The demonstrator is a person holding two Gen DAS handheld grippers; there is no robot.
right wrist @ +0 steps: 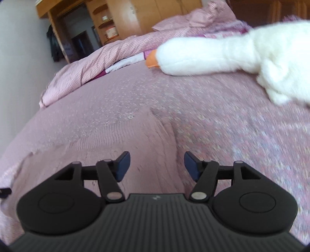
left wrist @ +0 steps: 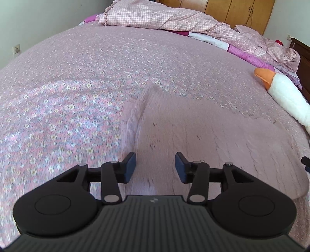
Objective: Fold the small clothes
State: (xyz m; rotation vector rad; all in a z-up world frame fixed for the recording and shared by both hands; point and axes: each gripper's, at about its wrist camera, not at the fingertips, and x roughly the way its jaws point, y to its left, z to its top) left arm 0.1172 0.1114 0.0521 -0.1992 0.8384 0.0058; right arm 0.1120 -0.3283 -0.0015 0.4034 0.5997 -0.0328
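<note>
Bed (left wrist: 96, 67) w/ flowered sheet takes up nearly all of both views; pink quilt (left wrist: 155, 17) bunched at the far end, white plush goose (right wrist: 222, 56) off to my right. Pink knit garment (left wrist: 203, 135) lies flat on the sheet right under both tongs, one side edge raised in a ridge. My left gripper (left wrist: 155, 167) and right gripper (right wrist: 157, 165) hang just over it, jaws apart, nothing held. Looks like I'm btwn folds. Next move, I reckon: drop onto an edge, pinch both layers, carry it across evenly
</note>
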